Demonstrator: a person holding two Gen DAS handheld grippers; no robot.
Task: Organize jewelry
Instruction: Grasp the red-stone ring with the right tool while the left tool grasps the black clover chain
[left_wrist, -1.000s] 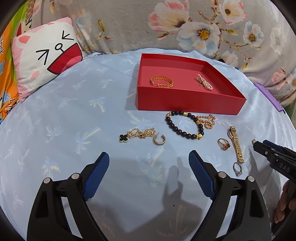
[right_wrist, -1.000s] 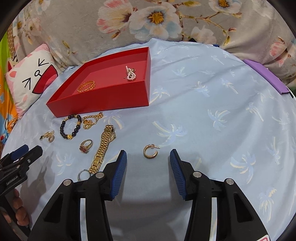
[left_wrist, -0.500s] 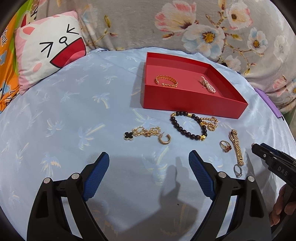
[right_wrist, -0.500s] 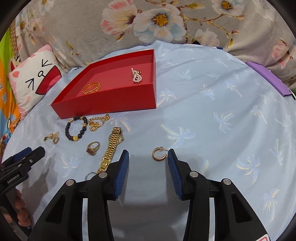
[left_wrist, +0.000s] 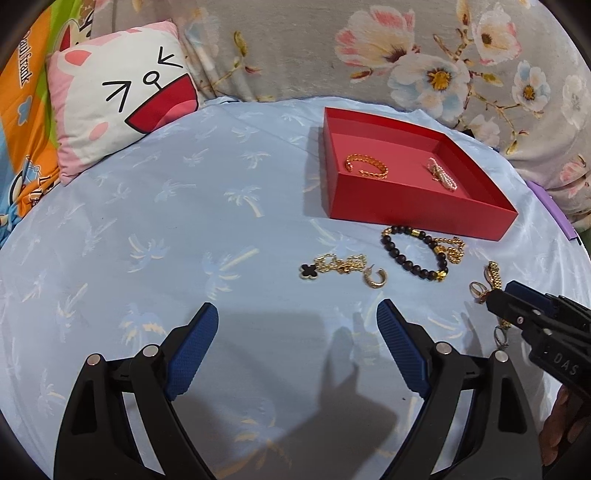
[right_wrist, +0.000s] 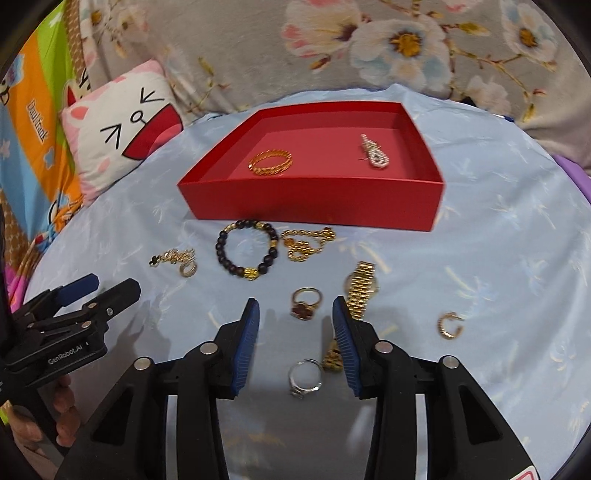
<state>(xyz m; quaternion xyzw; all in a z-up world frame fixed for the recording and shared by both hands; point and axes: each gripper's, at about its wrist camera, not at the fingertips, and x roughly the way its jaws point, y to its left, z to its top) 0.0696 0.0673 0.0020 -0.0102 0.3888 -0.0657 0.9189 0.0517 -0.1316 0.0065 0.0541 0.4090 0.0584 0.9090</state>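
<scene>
My right gripper (right_wrist: 295, 314) hovers low over the blue sheet. Its jaws are closing, with a gold ring with a red stone (right_wrist: 304, 304) between the tips and untouched. A silver ring (right_wrist: 304, 376) lies further back between its fingers. Just right of it lies a gold watch (right_wrist: 360, 290). My left gripper (left_wrist: 295, 314) stands wide open over bare sheet, nothing in it. Ahead of it lie a clover chain (left_wrist: 334, 266), a hoop earring (left_wrist: 376, 278) and a black bead bracelet (left_wrist: 410, 264). The red tray (right_wrist: 314, 199) holds a gold bangle (right_wrist: 270, 162) and a pearl piece (right_wrist: 375, 153).
A second hoop earring (right_wrist: 450, 325) lies alone to the right of the watch. A tangled gold chain (right_wrist: 306, 242) sits by the tray's front wall. A cat-face pillow (left_wrist: 122, 96) and floral bedding (left_wrist: 406, 55) border the sheet at the back.
My right gripper has swung left from the lone hoop earring to the rings, and its jaws have narrowed. My left gripper has drifted a little to the left, still wide open.
</scene>
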